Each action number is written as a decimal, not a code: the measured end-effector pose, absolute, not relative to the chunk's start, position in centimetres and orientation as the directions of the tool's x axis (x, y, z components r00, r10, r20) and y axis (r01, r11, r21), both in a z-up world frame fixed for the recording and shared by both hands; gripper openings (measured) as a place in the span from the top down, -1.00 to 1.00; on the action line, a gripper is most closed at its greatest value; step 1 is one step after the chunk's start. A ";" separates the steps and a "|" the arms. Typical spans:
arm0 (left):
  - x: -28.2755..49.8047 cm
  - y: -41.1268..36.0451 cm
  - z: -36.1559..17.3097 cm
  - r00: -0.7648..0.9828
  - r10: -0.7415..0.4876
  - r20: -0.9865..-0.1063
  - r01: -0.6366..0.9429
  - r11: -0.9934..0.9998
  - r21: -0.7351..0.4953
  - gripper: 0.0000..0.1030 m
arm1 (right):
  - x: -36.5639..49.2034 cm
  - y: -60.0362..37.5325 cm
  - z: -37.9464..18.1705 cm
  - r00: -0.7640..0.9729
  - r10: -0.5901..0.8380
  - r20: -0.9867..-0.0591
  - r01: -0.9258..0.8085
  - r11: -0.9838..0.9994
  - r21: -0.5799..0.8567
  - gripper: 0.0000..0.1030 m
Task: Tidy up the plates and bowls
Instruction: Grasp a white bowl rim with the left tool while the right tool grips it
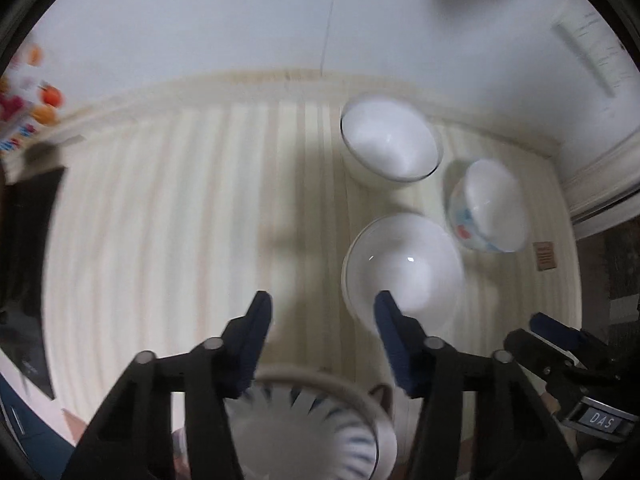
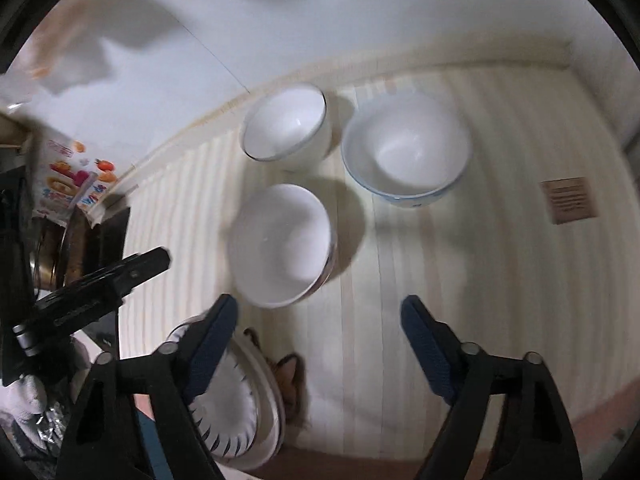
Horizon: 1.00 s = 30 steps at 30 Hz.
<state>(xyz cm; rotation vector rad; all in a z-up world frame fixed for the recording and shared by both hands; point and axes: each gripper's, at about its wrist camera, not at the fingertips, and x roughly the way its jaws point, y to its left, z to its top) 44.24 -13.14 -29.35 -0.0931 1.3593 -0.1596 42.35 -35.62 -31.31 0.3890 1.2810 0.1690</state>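
Note:
Three bowls stand together on a cream striped mat (image 1: 180,220). A white bowl with a dark rim (image 1: 390,140) (image 2: 286,128) is farthest back. Beside it is a bowl with a blue and red print (image 1: 486,208) (image 2: 404,148). A plain white bowl (image 1: 404,268) (image 2: 282,244) is nearest. My left gripper (image 1: 322,310) is open and empty; its right finger overlaps the near bowl's rim. Below it lies a plate with blue rays (image 1: 304,420) (image 2: 232,400). My right gripper (image 2: 320,308) is open above bare mat, just in front of the near bowl.
A colourful snack packet (image 1: 36,108) (image 2: 72,176) leans at the left edge, above a dark stove area with a metal pan (image 2: 60,256). A brown label (image 1: 545,256) (image 2: 570,200) lies on the mat at the right. A white wall runs behind the mat.

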 end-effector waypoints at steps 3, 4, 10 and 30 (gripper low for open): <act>46.3 -13.7 -33.0 0.098 -0.205 -0.974 0.040 0.979 -0.202 0.20 | 45.4 -35.6 -35.1 0.225 0.381 -0.897 0.095 0.908 0.409 -0.18; 46.8 -13.8 -34.1 0.074 -0.220 -0.973 0.032 0.975 -0.218 0.26 | 46.2 -35.5 -36.3 0.207 0.391 -0.897 0.096 0.904 0.416 -0.13; 47.9 -14.9 -36.3 0.012 -0.282 -0.959 0.042 0.959 -0.282 0.66 | 49.0 -34.3 -41.3 0.122 0.438 -0.891 0.113 0.885 0.451 0.64; 41.0 -21.0 -31.2 0.037 -0.324 -0.945 0.188 0.931 -0.312 0.67 | 41.7 -35.6 -36.3 0.131 0.376 -0.918 0.075 0.919 0.387 0.64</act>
